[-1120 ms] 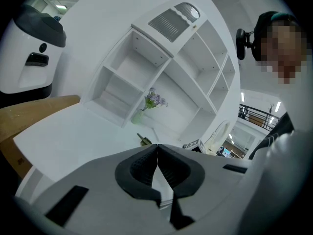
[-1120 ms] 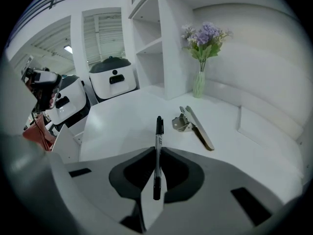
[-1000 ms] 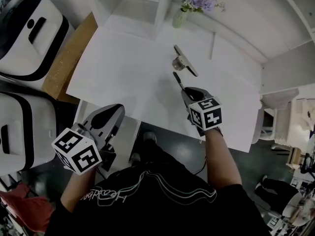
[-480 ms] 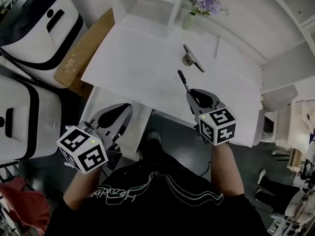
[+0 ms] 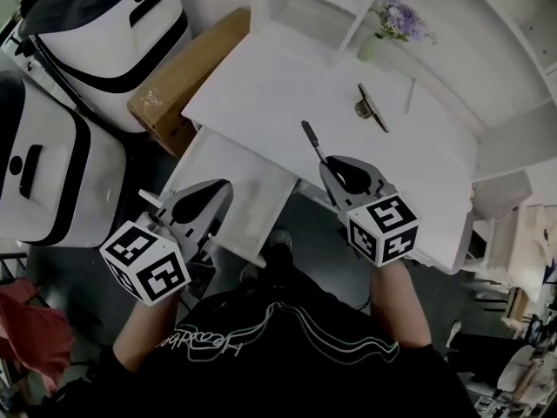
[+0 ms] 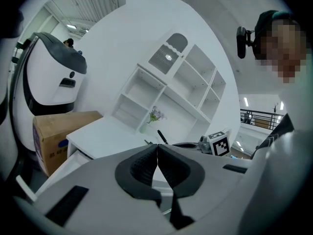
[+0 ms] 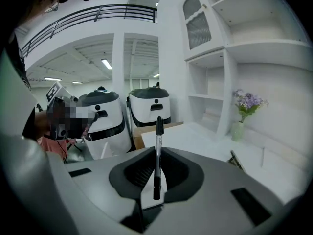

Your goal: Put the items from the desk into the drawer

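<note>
Black marker (image 7: 158,146) pinched in narrow right gripper (image 5: 329,165), now raised clear of white desk (image 5: 261,85) and drawn back to its front edge; a second ago it sat lower, further in. Left gripper (image 6: 157,153) jaws pressed together, empty, beside open drawer (image 5: 222,172). Metal clip (image 5: 370,109) still on desk. Judgement: marker mid-carry to drawer; clip next.

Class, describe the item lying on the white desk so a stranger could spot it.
Find the white desk, then the vase of purple flowers at its back. Just in front lies a slim dark strip with a shiny metal part, flat on the desktop while the vase stands upright.
</note>
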The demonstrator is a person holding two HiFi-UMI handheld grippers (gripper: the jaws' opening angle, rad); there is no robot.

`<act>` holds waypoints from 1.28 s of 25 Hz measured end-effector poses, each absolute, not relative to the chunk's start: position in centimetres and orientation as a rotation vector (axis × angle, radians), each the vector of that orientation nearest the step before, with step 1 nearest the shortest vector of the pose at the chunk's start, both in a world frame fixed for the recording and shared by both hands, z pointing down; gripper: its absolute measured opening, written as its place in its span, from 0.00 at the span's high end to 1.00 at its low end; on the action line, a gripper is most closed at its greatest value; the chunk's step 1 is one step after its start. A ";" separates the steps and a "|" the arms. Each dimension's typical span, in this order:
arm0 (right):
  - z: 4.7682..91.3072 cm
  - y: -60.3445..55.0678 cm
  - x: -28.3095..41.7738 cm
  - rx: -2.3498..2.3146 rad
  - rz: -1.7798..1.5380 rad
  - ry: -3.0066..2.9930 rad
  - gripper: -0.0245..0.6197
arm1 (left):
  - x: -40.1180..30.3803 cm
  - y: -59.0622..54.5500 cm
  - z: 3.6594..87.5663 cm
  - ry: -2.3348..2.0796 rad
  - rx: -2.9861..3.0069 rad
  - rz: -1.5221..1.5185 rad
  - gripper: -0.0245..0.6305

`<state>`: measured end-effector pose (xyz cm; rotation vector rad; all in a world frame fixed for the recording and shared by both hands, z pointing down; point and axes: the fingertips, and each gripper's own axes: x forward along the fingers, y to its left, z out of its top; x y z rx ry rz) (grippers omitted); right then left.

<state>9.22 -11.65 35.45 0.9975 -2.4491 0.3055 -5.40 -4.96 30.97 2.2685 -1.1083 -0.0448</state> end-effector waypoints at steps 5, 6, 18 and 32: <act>36.2 -9.5 3.8 0.859 0.287 -2.491 0.86 | -9.1 -2.3 31.2 -1.202 2.224 -0.080 0.93; 36.5 -9.1 2.8 0.826 0.285 -2.497 0.86 | -9.8 -1.8 31.2 -1.224 2.211 -0.087 0.93; 45.4 -7.0 -6.5 0.494 0.263 -2.434 0.86 | -16.2 2.8 35.1 -1.425 1.992 -0.108 0.93; 64.1 -5.8 -11.6 0.247 0.432 -2.211 0.86 | -19.5 5.7 41.0 -1.514 1.796 -0.083 0.93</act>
